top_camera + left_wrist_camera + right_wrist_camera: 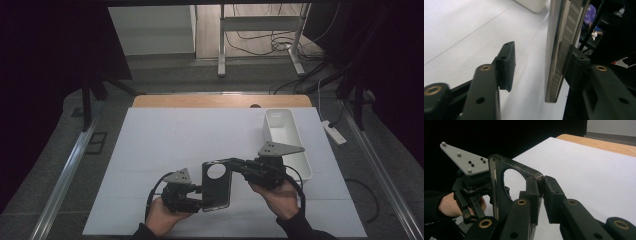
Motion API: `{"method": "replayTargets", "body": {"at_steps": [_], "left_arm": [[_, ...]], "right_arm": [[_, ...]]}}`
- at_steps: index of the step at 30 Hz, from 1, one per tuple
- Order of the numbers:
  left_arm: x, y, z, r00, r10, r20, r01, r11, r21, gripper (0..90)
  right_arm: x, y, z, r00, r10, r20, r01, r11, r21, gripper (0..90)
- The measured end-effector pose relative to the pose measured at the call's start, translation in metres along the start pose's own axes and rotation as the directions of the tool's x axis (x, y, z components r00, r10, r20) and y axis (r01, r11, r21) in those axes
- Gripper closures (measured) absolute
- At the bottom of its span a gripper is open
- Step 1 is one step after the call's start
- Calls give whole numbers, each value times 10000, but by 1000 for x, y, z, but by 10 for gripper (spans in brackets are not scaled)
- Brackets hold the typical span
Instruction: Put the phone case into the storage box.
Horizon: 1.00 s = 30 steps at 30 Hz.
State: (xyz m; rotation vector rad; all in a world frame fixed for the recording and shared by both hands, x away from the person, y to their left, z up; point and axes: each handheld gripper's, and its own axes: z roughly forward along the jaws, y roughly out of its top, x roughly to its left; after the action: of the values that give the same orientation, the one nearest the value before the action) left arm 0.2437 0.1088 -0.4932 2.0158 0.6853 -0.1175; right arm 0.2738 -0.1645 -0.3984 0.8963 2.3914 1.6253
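Dark phone case (216,185) up off the white table cover (165,145), clamped at its top corner in the right gripper (235,165). Left gripper (201,197) jaws apart around the lower edge, one pad clear.

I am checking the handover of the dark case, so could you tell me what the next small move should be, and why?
Probably draw the left hand-held gripper away from the case: its jaws stand apart with a gap at one pad, while the right hand-held gripper clamps the case's edge and holds it upright above the white sheet.
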Motion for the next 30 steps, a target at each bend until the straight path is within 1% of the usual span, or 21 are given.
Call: {"method": "replayTargets", "body": {"at_steps": [1,6,7,9,10,11,15,16,19,20,21,25,28,30], "left_arm": [[0,0,0,10000,30,-38,-30,10000,-9,461],[-1,0,-4,9996,202,-203,-204,9997,-134,362],[-1,0,-6,9992,246,-303,-252,9995,-195,343],[-1,0,-8,9991,235,-354,-243,9995,-219,311],[-1,0,-9,9991,221,-372,-232,9993,-287,311],[-1,0,-12,9985,274,-473,-287,9992,-275,273],[-1,-1,-17,9984,203,-521,-223,9990,-378,214],[-1,-1,-19,9984,182,-544,-204,9990,-400,214],[-1,-2,-25,9980,168,-611,-196,9988,-449,165],[0,-3,-27,9980,137,-617,-166,9988,-462,165],[-1,-3,-29,9982,154,-586,-181,9988,-458,152],[-2,-8,-36,9974,215,-682,-243,9989,-406,85],[-2,-12,-40,9957,324,-873,-356,9988,-345,65],[-2,-15,-43,9934,384,-1079,-422,9986,-331,48]], "right_arm": [[0,0,0,10000,13,-6,-13,10000,-52,824],[-1,1,-3,9999,-13,146,13,10000,-17,824],[-2,2,-5,9998,17,212,-16,10000,-22,824],[-3,3,-6,9997,11,254,-10,10000,-41,824],[-3,3,-7,9996,6,284,-5,10000,-39,824],[-4,4,-9,9993,30,375,-29,10000,-24,824],[-7,5,-13,9985,29,552,-28,10000,-9,824],[-7,5,-13,9985,29,552,-28,10000,-9,824],[-11,7,-18,9974,82,714,-77,9999,-74,824],[-11,7,-18,9974,82,714,-77,9999,-74,824],[-12,7,-19,9966,104,817,-102,9999,-25,824],[-17,10,-24,9949,112,998,-105,9999,-77,824],[-19,12,-27,9936,52,1127,-41,9999,-101,824],[-21,15,-29,9925,62,1222,-46,9999,-132,824]]}}
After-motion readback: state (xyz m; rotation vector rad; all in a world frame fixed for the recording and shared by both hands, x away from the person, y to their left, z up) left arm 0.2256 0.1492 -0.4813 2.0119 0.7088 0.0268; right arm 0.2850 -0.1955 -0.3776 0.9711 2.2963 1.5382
